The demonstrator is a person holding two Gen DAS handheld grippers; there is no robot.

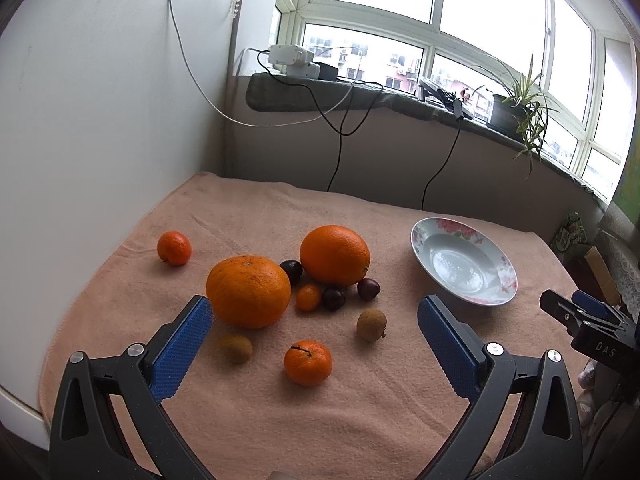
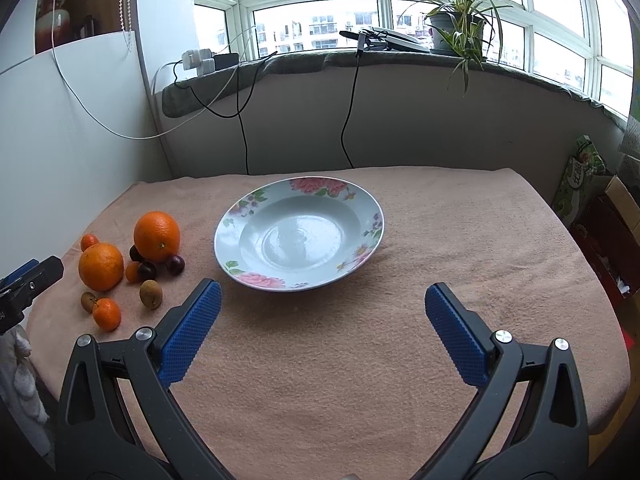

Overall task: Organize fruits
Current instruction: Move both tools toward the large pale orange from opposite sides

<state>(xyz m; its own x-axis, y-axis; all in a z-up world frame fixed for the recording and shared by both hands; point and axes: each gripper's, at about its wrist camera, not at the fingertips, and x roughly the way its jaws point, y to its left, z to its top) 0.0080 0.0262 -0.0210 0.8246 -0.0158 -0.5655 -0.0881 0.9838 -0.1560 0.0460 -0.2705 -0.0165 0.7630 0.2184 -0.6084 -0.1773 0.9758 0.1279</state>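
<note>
Fruit lies on a pink towel (image 1: 280, 420): two large oranges (image 1: 249, 291) (image 1: 335, 254), two small mandarins (image 1: 308, 362) (image 1: 174, 248), a kumquat (image 1: 309, 297), dark cherries (image 1: 333, 298), and two brown longans (image 1: 371, 324) (image 1: 236, 348). A flowered white plate (image 2: 298, 208) stands empty to the right of them. My left gripper (image 1: 316, 312) hovers open above the fruit, holding nothing. My right gripper (image 2: 322, 300) is open just in front of the plate, holding nothing. The same fruit group shows at far left in the right wrist view, with one large orange (image 2: 101, 266) nearest my left gripper.
A white panel (image 1: 100, 120) walls the table's left side. Behind the table runs a windowsill (image 2: 360, 60) with chargers, hanging cables (image 2: 348, 120) and a potted plant (image 2: 456, 28). Boxes and a bag (image 2: 580, 176) stand off the right edge.
</note>
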